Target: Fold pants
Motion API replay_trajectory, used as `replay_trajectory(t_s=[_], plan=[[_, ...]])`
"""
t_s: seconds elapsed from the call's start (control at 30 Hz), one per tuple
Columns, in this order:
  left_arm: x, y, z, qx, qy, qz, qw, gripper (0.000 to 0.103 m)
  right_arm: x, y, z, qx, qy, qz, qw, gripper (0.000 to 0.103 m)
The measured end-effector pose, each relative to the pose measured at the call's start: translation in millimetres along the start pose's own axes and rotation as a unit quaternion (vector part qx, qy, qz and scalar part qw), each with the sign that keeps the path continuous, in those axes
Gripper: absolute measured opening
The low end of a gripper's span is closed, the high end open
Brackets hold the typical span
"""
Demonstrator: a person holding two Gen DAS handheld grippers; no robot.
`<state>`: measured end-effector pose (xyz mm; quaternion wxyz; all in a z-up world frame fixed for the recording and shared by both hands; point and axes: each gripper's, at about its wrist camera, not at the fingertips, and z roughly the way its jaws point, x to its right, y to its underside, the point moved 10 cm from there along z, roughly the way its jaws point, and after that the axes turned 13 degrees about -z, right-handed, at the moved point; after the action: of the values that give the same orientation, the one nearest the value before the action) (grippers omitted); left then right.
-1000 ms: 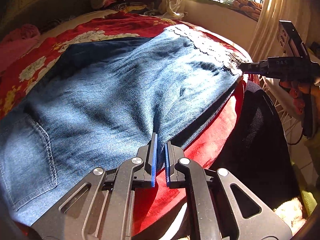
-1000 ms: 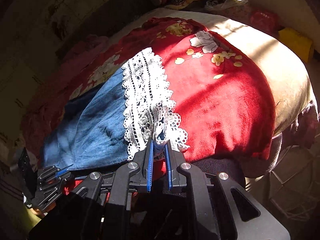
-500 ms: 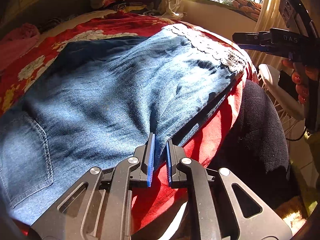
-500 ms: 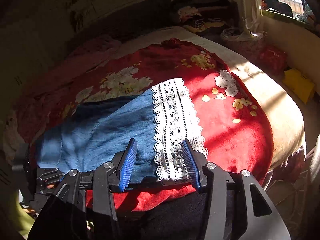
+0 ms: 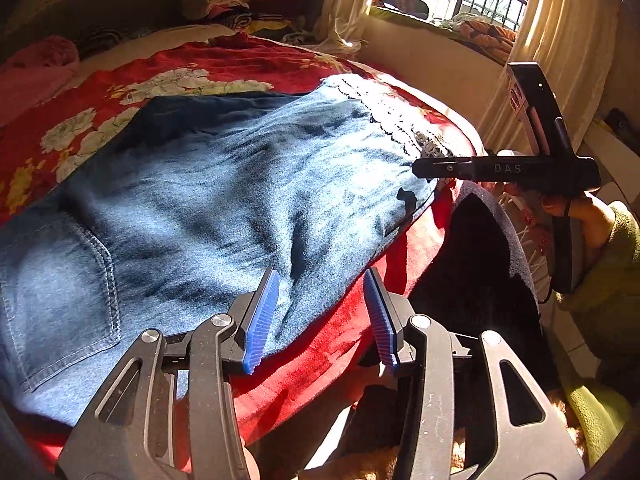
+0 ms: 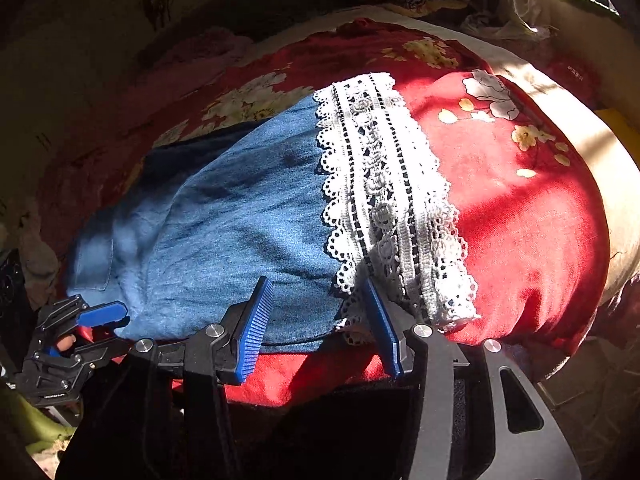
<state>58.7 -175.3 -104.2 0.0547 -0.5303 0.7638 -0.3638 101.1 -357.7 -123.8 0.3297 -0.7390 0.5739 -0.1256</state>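
Pants (image 5: 224, 200) lie flat on the red bedspread (image 6: 520, 208), one leg over the other, near edge just beside the bed's drop-off. Your left tongs (image 5: 320, 312) gape, nothing in them, straddling that edge; right tongs (image 6: 320, 320) gape too, straddling the lace hem (image 6: 384, 184). Risks: you pinch bedspread with the denim, or catch one layer only and the stack skews. Lace may snag. Clothes pile (image 5: 232, 0) sits well apart.

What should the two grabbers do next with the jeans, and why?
Probably shut the right gripper on the lace hem to fold it toward the back pocket. Both it and the left gripper are open, and the jeans lie flat, full length.
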Motion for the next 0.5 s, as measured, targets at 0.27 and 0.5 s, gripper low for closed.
replay_trajectory(t_s=[0.27,0.5], plan=[[-58.0,-72.5,-16.3,0.042,-0.068,-0.026,0.9965,0.049,11.6,-50.9,-49.2,0.075,-0.006,-0.006,0.997,0.063],[-111.5,-123.6,25.9,0.010,-0.149,-0.011,0.9887,0.051,66.3,-116.5,-24.4,0.067,-0.013,0.011,0.998,0.063]])
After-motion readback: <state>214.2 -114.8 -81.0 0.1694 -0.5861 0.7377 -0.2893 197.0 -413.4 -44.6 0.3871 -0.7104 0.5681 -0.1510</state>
